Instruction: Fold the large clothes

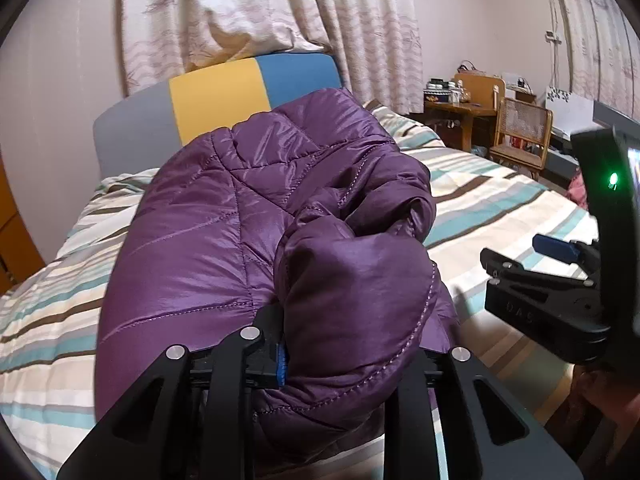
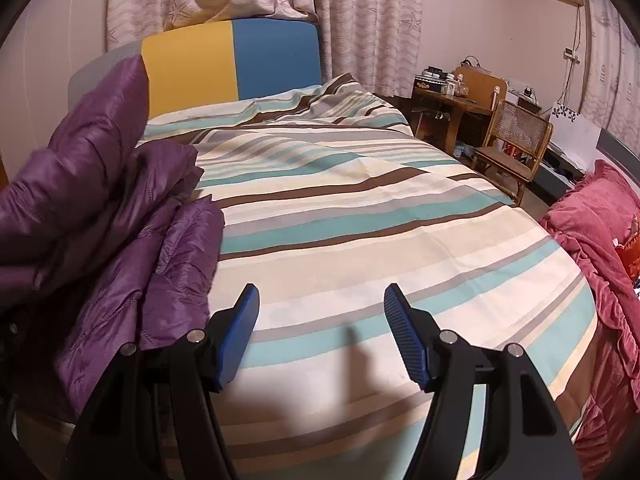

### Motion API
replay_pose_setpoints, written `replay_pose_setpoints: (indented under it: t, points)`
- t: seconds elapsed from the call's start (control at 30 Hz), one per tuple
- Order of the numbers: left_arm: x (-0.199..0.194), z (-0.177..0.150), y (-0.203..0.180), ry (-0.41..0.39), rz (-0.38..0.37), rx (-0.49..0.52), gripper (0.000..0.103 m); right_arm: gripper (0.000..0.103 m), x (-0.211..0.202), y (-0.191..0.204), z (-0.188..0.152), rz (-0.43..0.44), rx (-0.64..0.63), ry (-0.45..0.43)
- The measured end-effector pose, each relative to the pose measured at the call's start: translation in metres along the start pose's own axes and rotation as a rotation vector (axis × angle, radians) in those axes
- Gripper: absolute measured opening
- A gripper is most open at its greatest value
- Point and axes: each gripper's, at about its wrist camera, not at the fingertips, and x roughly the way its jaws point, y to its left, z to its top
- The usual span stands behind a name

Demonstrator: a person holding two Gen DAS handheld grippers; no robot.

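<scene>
Jacket bunched betw. L gripper jaws, left of empty R gripper

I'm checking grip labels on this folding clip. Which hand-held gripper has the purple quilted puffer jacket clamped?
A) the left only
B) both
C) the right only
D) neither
A: the left hand-held gripper is shut on a bunched fold of the purple quilted puffer jacket, while the right hand-held gripper stands open over the striped bedspread, holding nothing.

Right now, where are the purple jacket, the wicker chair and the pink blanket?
purple jacket (image 1: 208,232): left wrist view, on its quilted body.
wicker chair (image 2: 520,128): right wrist view, on its woven backrest.
pink blanket (image 2: 592,216): right wrist view, on its upper folds.
</scene>
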Motion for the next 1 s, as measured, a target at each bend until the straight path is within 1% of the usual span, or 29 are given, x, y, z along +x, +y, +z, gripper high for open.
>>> replay_pose_setpoints:
  t: [0.03,0.1,0.2,0.23,0.27,0.3,0.37,0.43,0.53,0.63,0.67,0.73,0.8,0.83,0.9,0.93,1.0]
  points:
    - [0.003,0.000,-0.001,0.003,-0.002,0.010,0.021,0.065,0.000,-0.002,0.000,0.000,0.005,0.003]
    - [0.006,-0.002,-0.006,0.001,-0.015,0.028,0.027,0.065,0.000,-0.003,0.000,-0.004,0.011,0.003]
    - [0.005,-0.004,-0.009,-0.011,-0.056,0.036,0.048,0.065,-0.001,-0.006,0.000,-0.007,0.017,0.004]
    - [0.000,-0.004,-0.008,-0.019,-0.106,0.026,0.061,0.065,-0.002,-0.006,0.000,-0.007,0.017,0.004]
    - [-0.004,-0.005,-0.009,-0.029,-0.136,0.014,0.071,0.065,-0.002,-0.006,-0.001,-0.006,0.017,0.004]
    - [-0.010,-0.005,-0.007,-0.045,-0.166,-0.003,0.074,0.065,-0.002,-0.006,-0.001,-0.006,0.018,0.004]
    - [-0.021,-0.005,-0.006,-0.068,-0.209,-0.025,0.076,0.065,-0.003,-0.006,-0.001,-0.004,0.019,0.005]
    - [-0.029,-0.006,-0.002,-0.066,-0.240,-0.044,0.076,0.065,-0.002,-0.005,-0.001,0.001,0.017,0.005]
    - [-0.046,-0.006,0.011,-0.084,-0.286,-0.114,0.076,0.066,-0.005,-0.004,-0.002,0.010,0.010,-0.002]
    - [-0.065,-0.006,0.026,-0.115,-0.315,-0.182,0.076,0.066,-0.006,-0.002,-0.002,0.017,0.004,-0.004]
    - [-0.071,-0.006,0.033,-0.128,-0.315,-0.202,0.079,0.066,-0.006,-0.002,-0.002,0.020,0.002,-0.005]
    - [-0.083,-0.008,0.050,-0.162,-0.263,-0.250,0.086,0.066,-0.007,0.001,-0.002,0.020,-0.007,-0.007]
    - [-0.090,-0.012,0.064,-0.184,-0.213,-0.308,0.086,0.066,-0.008,0.003,-0.003,0.019,-0.016,-0.007]
    - [-0.091,-0.015,0.079,-0.187,-0.173,-0.362,0.086,0.066,-0.008,0.004,-0.003,0.019,-0.020,-0.006]
    - [-0.087,-0.017,0.100,-0.174,-0.098,-0.443,0.086,0.066,-0.010,0.007,-0.003,0.018,-0.030,-0.006]
    - [-0.082,-0.018,0.114,-0.156,-0.048,-0.493,0.086,0.066,-0.011,0.008,-0.003,0.017,-0.036,-0.008]
    - [-0.075,-0.020,0.135,-0.129,0.009,-0.574,0.086,0.066,-0.013,0.010,-0.003,0.016,-0.046,-0.011]
